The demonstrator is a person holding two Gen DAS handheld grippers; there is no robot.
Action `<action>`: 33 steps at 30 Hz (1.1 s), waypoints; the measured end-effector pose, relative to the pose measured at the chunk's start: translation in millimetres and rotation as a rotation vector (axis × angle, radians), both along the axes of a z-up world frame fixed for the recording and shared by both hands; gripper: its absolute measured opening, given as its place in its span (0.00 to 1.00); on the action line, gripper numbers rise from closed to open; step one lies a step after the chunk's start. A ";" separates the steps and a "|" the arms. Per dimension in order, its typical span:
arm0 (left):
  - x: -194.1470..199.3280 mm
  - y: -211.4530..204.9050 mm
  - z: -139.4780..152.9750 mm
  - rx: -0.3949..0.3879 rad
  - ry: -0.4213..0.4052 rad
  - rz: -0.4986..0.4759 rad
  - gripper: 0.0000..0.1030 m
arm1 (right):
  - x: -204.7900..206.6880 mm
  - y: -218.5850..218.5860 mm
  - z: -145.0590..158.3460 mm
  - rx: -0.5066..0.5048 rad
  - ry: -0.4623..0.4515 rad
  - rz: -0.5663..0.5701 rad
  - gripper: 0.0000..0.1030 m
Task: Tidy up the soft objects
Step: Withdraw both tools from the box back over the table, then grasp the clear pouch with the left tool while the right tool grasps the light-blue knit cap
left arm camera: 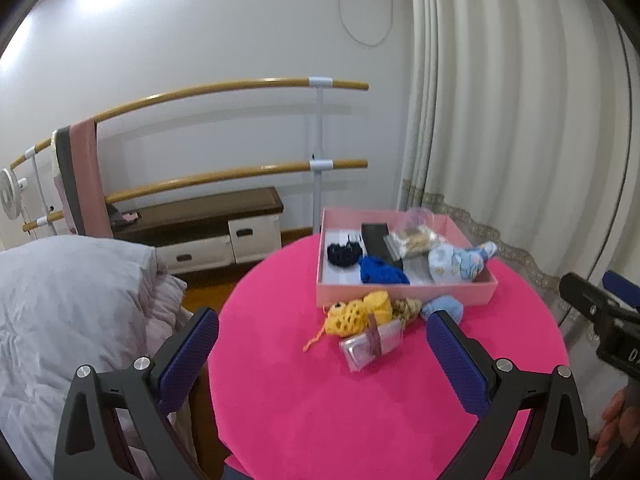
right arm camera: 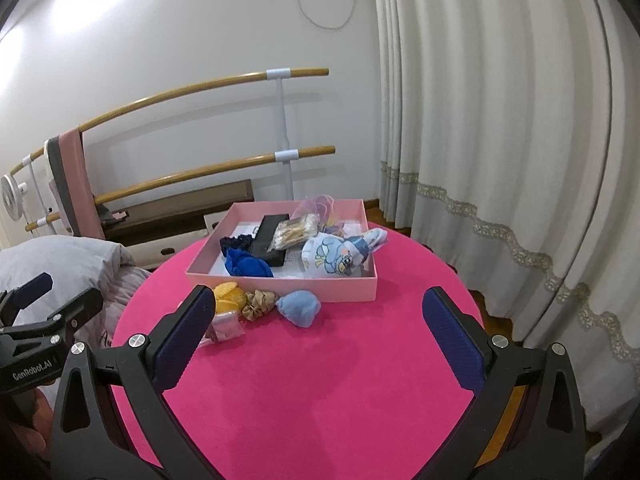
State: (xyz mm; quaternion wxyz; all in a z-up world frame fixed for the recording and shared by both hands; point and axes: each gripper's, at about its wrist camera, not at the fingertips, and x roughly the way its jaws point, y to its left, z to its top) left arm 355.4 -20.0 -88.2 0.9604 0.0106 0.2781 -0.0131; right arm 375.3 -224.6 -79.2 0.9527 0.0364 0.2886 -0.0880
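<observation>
While both grippers hover above the pink tabletop (right arm camera: 320,400), neither holds anything: my left gripper (left arm camera: 322,334) has its fingers spread wide, and my right gripper (right arm camera: 318,312) likewise stands apart and empty. Ahead of both lies the pink box (right arm camera: 280,290), holding a royal-blue cloth (right arm camera: 246,264), a dark scrunchie (right arm camera: 234,243), a black case (right arm camera: 270,240) and a printed blue-white pouch (right arm camera: 340,258). Just beyond my fingertips, outside the box's near wall, sit a yellow crochet toy (left arm camera: 356,312), a beige scrunchie (right arm camera: 260,302), a light-blue pouch (right arm camera: 300,308) and a clear packet (left arm camera: 370,344).
</observation>
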 end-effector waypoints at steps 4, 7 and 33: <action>10.3 -0.7 -12.1 0.005 0.042 -0.009 1.00 | 7.3 -3.9 -11.2 0.003 0.033 -0.001 1.00; 22.4 -3.4 -22.9 0.004 0.079 -0.013 1.00 | 14.1 -8.0 -22.0 0.009 0.062 -0.005 1.00; 189.8 -19.9 -153.6 -0.074 0.375 -0.120 0.68 | 100.9 -42.6 -130.6 0.095 0.313 0.024 1.00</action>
